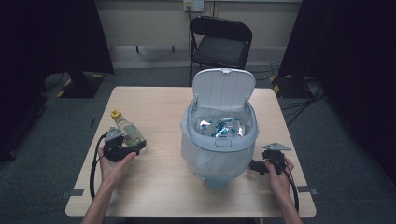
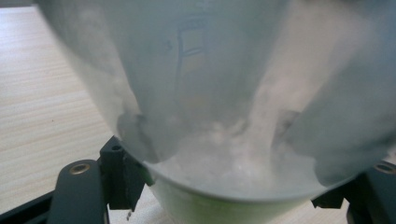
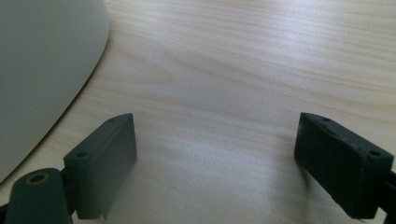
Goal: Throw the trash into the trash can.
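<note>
Left gripper (image 1: 122,149) clamped on base of clear plastic bottle with yellow cap (image 1: 127,130); bottle lies low over pale wooden table (image 1: 154,186), long axis running away from the hand, cap at far end. White lidded bin with clear liner (image 1: 219,140) stands to the bottle's right, lid up, mouth free. Right gripper (image 3: 215,158) rests beside bin base, jaws apart, nothing between. Embossed mark on bottle wall, unreadable; no labels legible

Clear yellow-capped bottle (image 1: 127,131) (tilted) at table's left, jaws-gripped.
</note>
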Available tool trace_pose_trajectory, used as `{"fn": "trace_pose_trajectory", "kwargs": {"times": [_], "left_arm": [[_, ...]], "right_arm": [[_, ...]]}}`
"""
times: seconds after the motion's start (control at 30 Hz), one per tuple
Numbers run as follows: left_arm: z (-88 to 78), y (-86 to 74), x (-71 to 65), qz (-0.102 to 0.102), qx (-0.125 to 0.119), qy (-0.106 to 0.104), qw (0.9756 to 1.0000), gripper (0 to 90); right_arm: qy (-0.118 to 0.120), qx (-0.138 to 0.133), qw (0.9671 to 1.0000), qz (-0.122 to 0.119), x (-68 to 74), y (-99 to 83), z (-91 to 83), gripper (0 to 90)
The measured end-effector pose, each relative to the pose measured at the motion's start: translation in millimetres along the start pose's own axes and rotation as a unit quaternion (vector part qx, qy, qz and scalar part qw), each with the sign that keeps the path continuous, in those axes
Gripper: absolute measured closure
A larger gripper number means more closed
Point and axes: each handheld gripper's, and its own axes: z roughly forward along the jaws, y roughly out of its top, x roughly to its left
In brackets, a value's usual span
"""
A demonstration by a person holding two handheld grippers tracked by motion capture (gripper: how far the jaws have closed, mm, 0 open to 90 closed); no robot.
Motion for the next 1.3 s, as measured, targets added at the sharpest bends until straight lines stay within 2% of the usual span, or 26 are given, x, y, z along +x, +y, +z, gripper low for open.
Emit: {"fn": "trace_pose_trajectory", "kwargs": {"times": [0.07, 0.17, 0.4, 0.47, 0.5, 0.73, 0.83, 0.93, 1.0, 1.17, 1.3], "left_arm": [[-3.8, 3.2, -1.5, 0.007, -0.006, 0.001, 1.0000, 28.1], [-9.7, 7.6, -4.1, 0.000, -0.019, -0.004, 0.9998, 28.0], [-20.4, 16.6, -9.3, 0.007, -0.038, -0.010, 0.9992, 28.1], [-23.8, 19.4, -12.0, 0.025, -0.036, 0.000, 0.9990, 28.1], [-24.5, 20.1, -13.0, 0.027, -0.038, 0.001, 0.9989, 28.1], [-31.9, 29.3, -20.8, 0.044, -0.051, -0.012, 0.9977, 28.1], [-35.9, 32.5, -24.4, 0.040, -0.060, -0.021, 0.9972, 28.1], [-40.8, 36.3, -27.0, 0.045, -0.070, -0.025, 0.9962, 28.1], [-44.4, 39.0, -29.3, 0.046, -0.081, -0.021, 0.9954, 28.1], [-50.3, 47.9, -35.4, 0.055, -0.094, -0.034, 0.9935, 28.1], [-52.5, 55.7, -40.9, 0.055, -0.100, -0.049, 0.9923, 28.1]], "right_arm": [[0.000, 0.000, 1.0000, 0.000, 0.0, 0.0, 0.0, 11.7], [0.000, 0.000, 1.0000, 0.000, 0.0, 0.0, 0.0, 11.7], [0.000, 0.000, 1.0000, 0.000, 0.0, 0.0, 0.0, 11.7], [0.000, 0.000, 1.0000, 0.000, 0.0, 0.0, 0.0, 11.8], [0.000, 0.000, 1.0000, 0.000, 0.0, 0.0, 0.0, 11.7], [0.000, 0.000, 1.0000, 0.000, 0.0, 0.0, 0.0, 11.7], [0.000, 0.000, 1.0000, 0.000, 0.0, 0.0, 0.0, 11.7], [0.000, 0.000, 1.0000, 0.000, 0.0, 0.0, 0.0, 11.7], [0.000, 0.000, 1.0000, 0.000, 0.0, 0.0, 0.0, 11.7], [0.000, 0.000, 1.0000, 0.000, 0.0, 0.0, 0.0, 11.7], [0.000, 0.000, 1.0000, 0.000, 0.0, 0.0, 0.0, 11.7]]}}
